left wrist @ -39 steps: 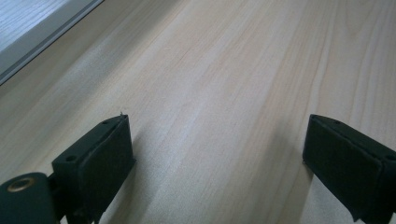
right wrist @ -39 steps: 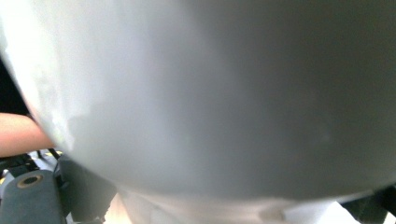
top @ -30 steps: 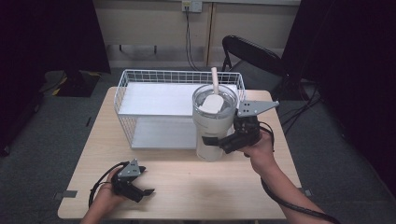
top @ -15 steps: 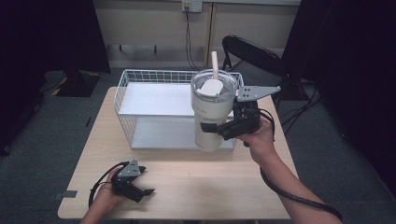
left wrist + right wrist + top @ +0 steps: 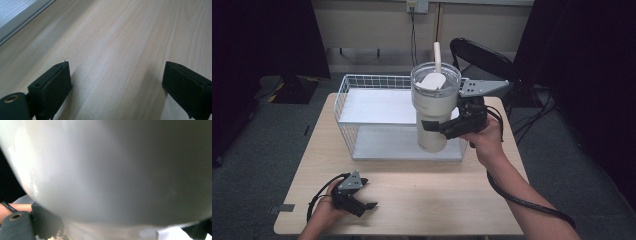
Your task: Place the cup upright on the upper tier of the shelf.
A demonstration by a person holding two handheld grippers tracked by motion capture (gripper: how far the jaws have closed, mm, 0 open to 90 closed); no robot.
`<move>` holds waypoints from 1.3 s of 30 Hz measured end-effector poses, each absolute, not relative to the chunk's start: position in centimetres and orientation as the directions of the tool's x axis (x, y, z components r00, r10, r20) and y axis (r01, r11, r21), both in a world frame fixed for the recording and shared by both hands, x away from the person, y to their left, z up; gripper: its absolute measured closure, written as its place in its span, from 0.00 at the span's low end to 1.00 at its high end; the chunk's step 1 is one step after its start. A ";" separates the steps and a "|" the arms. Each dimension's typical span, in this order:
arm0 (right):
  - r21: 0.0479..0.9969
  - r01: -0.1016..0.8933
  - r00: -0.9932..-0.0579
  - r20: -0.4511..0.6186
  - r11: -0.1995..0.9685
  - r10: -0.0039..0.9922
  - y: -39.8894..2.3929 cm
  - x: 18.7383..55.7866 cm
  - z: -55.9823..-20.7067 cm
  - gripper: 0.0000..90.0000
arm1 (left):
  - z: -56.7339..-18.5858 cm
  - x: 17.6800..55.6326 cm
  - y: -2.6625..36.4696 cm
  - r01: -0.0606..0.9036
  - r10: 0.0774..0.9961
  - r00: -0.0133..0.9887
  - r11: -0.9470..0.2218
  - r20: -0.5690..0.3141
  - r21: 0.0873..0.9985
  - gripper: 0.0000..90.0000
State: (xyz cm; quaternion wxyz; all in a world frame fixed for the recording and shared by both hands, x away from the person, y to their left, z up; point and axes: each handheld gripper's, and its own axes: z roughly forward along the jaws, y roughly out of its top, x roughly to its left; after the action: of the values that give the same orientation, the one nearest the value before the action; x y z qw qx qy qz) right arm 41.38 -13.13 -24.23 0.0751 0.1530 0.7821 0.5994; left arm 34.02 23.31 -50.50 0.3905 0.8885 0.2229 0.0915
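A large cream tumbler (image 5: 434, 107) with a clear lid and a straw (image 5: 437, 51) is held upright in the air by the right gripper (image 5: 443, 128). The jaws are closed on the lower part of the tumbler's body, one black pad seen on the near side in the high view. The tumbler hangs over the right end of a white wire basket (image 5: 362, 89), its base above the basket's near right corner; whether it touches the wire cannot be told. In the right gripper view the tumbler's pale wall (image 5: 112, 170) is pressed close to the camera, with one black pad (image 5: 46, 222) seen at lower left against it.

The basket is set on the far half of a light wooden table (image 5: 452, 195), and a white board (image 5: 372, 107) is laid inside it.

The left gripper (image 5: 362, 206) is rested on the near left of the table, well apart from the basket. Its jaws are spread wide, with bare wood (image 5: 115, 57) between the pads (image 5: 53, 80) and nothing held.
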 end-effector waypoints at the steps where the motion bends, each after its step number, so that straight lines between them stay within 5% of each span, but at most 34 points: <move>1: 0.961 0.152 -0.940 0.068 0.232 0.333 -13.0 41.5 -24.1 0.11 | -50.5 34.0 23.3 0.324 0.467 0.884 -0.595 -0.012 0.735 0.09; 39: 0.963 0.173 -0.891 0.064 0.205 0.448 -10.4 47.4 -23.0 0.11 | -50.5 34.0 23.3 0.327 0.466 0.885 -0.597 -0.015 0.732 0.09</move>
State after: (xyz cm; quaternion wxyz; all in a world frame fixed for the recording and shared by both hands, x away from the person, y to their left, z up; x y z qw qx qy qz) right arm 47.35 -10.43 -22.96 0.1154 0.2023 0.7677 0.5970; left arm 34.02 23.34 -50.46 0.3895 0.8891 0.2231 0.0891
